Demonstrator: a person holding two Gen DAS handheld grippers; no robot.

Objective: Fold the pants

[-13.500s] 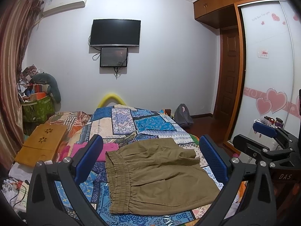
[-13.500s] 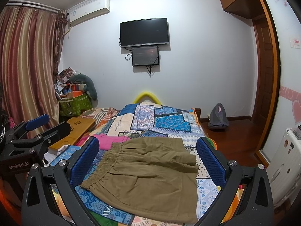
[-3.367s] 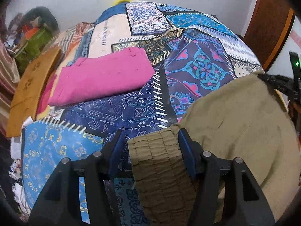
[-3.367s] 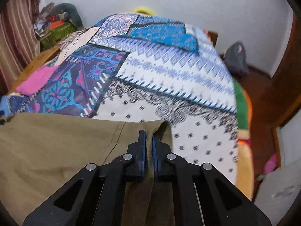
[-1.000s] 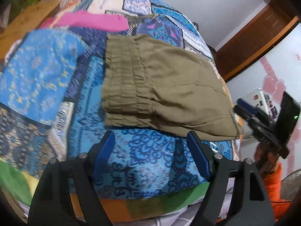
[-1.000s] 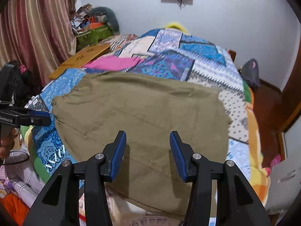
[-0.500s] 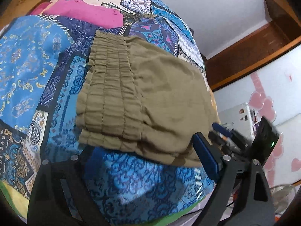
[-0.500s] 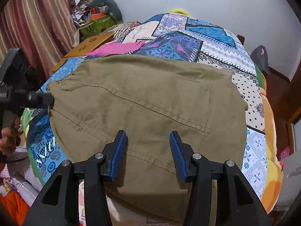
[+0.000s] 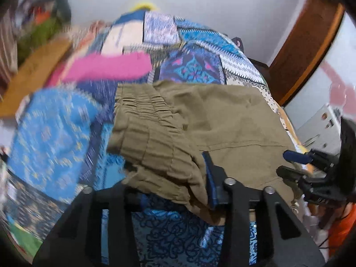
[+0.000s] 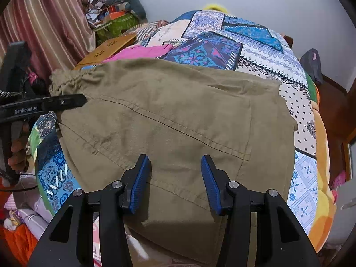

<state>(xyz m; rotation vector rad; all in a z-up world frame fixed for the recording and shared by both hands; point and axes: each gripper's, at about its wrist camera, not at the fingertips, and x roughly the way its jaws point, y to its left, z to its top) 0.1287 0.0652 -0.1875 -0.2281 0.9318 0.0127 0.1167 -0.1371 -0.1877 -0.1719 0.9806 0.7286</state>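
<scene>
The khaki pants (image 10: 178, 111), folded in half, lie on the patchwork bedspread (image 10: 244, 44); they also show in the left wrist view (image 9: 222, 115). My left gripper (image 9: 175, 191) is at the elastic waistband's near corner (image 9: 160, 155); the bunched cloth sits between its jaws and hides the left finger. It appears from the side in the right wrist view (image 10: 66, 101), against the waistband. My right gripper (image 10: 175, 178) is open, its blue pads over the near edge of the legs, holding nothing. It shows at the right of the left wrist view (image 9: 296, 162).
A folded pink garment (image 9: 106, 69) lies on the bed beyond the pants. A wooden lap tray (image 10: 106, 49) and clutter with a green box (image 10: 120, 24) sit at the far left by the striped curtain. A wooden door (image 9: 307, 44) and bag are on the right.
My left gripper has moved in onto the waistband corner and narrowed around it. My right gripper has come closer over the leg edge, still open.
</scene>
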